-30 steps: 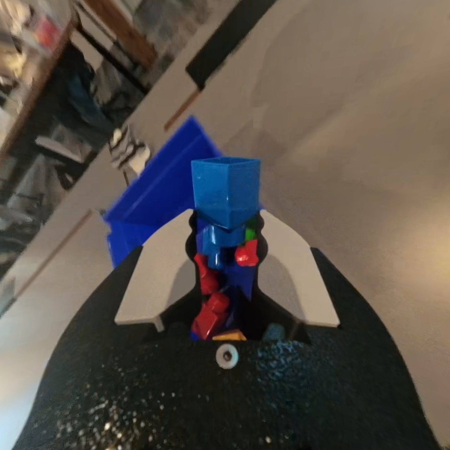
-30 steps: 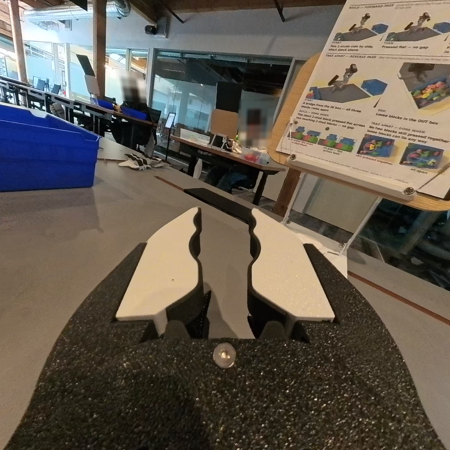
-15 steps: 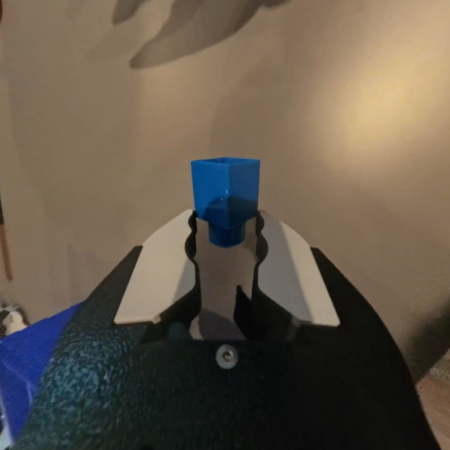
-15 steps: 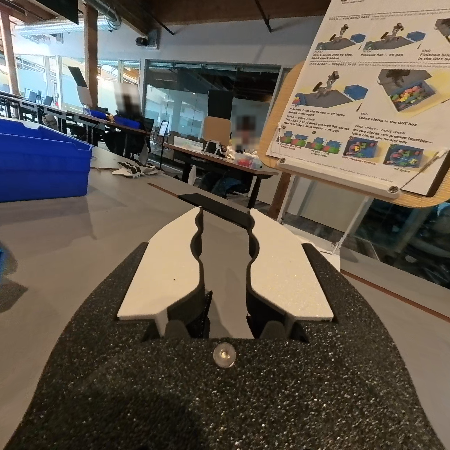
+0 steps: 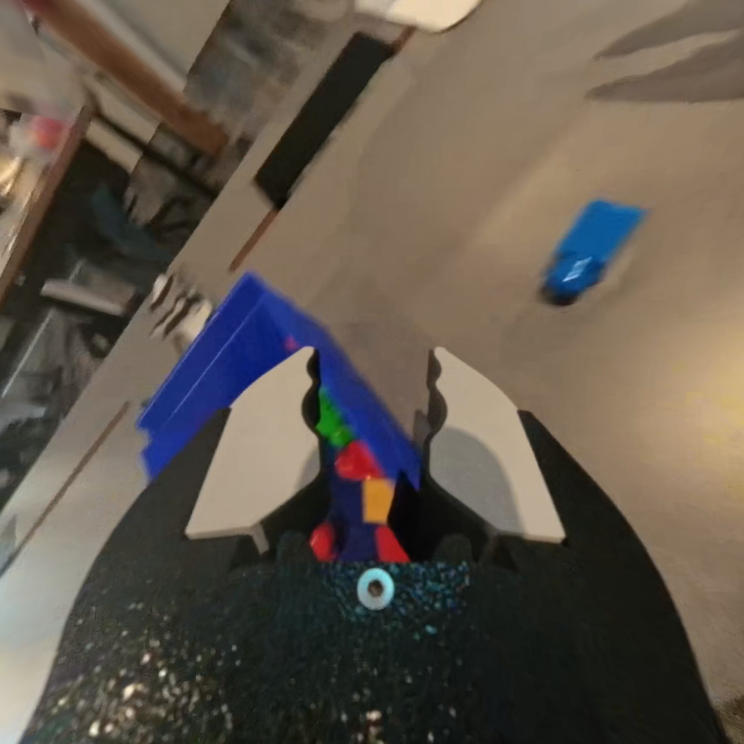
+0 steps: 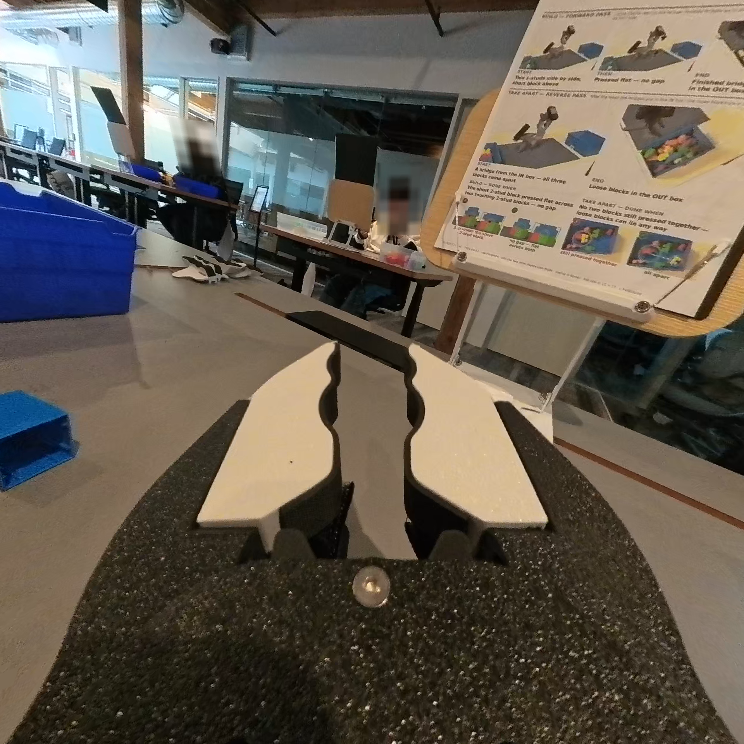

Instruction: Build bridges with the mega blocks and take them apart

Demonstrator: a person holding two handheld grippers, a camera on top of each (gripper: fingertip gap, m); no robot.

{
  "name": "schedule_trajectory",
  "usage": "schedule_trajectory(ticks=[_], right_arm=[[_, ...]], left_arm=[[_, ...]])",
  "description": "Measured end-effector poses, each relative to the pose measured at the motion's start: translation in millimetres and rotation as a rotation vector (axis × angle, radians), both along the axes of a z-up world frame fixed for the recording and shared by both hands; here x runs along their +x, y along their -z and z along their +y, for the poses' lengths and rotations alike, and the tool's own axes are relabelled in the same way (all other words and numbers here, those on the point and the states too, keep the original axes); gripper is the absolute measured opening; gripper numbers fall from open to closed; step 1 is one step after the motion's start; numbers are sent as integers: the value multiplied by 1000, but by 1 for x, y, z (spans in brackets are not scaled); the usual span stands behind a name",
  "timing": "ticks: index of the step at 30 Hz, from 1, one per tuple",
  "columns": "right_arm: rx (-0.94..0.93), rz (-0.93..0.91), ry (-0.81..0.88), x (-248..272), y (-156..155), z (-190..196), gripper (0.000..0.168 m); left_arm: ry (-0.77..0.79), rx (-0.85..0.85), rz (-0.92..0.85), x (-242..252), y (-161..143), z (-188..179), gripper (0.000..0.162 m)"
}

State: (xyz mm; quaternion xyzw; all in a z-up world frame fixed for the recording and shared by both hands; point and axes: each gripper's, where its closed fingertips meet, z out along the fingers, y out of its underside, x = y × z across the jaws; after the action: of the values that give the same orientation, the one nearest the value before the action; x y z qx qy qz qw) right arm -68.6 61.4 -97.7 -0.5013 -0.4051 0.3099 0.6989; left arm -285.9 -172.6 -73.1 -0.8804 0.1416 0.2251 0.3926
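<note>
My left gripper (image 5: 373,358) is open and empty, hovering over the blue bin (image 5: 241,362). Green (image 5: 330,422), red (image 5: 356,463) and orange (image 5: 378,503) mega blocks lie in the bin between my fingers. A single blue block (image 5: 592,253) lies on its side on the grey table, far to the right of the bin. It also shows in the right wrist view (image 6: 32,439), left of my right gripper (image 6: 373,350), which is open and empty, low over the table. The left wrist view is blurred.
The blue bin (image 6: 60,261) stands at the table's far left in the right wrist view. An instruction board (image 6: 604,161) on a stand rises at the right. A black strip (image 6: 346,334) lies ahead, and spare white finger parts (image 6: 217,269) lie beyond. People sit at desks behind. Tip to tip, the grippers are about 30 cm apart.
My left gripper let go of the blue block, which now lies on the table, opened wide and swung back over the bin. The right gripper stays open and has barely moved.
</note>
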Motion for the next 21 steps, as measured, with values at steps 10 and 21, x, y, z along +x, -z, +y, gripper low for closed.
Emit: schedule_trajectory(ticks=[10,21], right_arm=[[-2,-7,-4,-2,1,0,25],[6,-20,-18,-6,2,-1,23]], left_arm=[[-218,-422,-153,-131,90,-49,45],[-193,-620,-201,-140,128,-33,55]])
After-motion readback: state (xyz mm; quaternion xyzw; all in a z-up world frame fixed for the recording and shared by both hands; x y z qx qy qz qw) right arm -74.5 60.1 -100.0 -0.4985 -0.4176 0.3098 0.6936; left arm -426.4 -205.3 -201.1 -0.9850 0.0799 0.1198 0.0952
